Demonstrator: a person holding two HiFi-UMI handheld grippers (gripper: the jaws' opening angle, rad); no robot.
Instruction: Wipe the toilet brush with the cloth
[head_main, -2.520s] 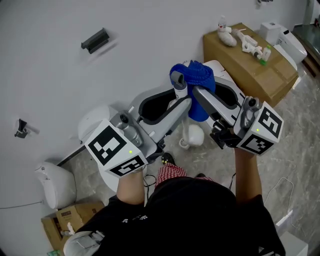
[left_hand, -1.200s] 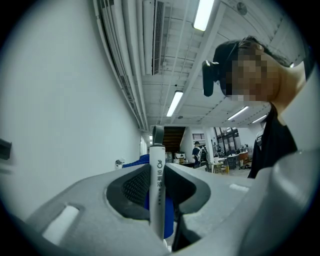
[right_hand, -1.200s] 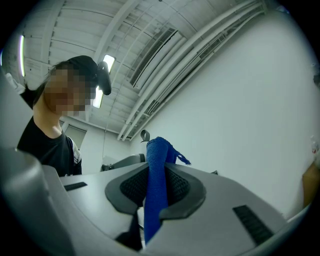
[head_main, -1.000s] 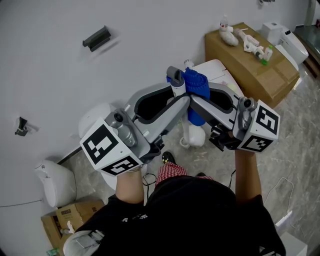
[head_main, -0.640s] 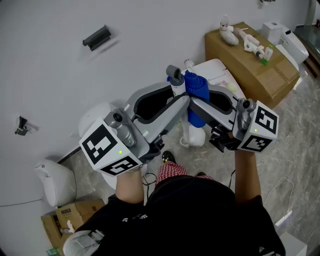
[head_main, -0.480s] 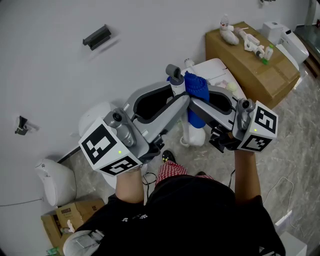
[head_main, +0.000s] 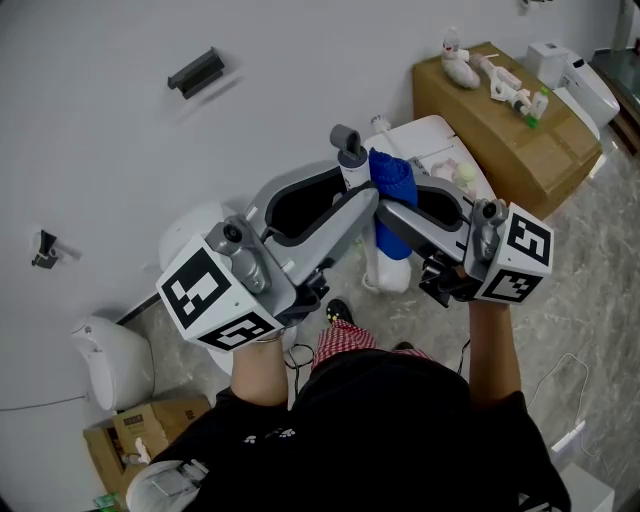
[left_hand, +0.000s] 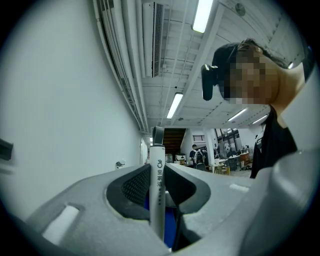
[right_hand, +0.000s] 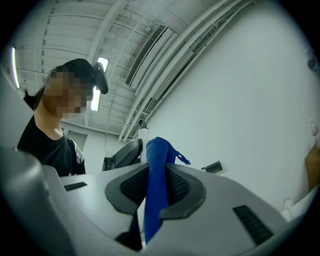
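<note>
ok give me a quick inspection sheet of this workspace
surface: no table; work is held in the air above a grey floor
job's things: toilet brush upright, blue cloth right beside its handle
clutter: cardboard box with small white items on top, second box lower left
grippers: left hand-held gripper shut on toilet brush; right hand-held gripper shut on cloth
cables: thin white cable on the floor
surroundings: white wall with a dark bracket, white toilet at the far right
</note>
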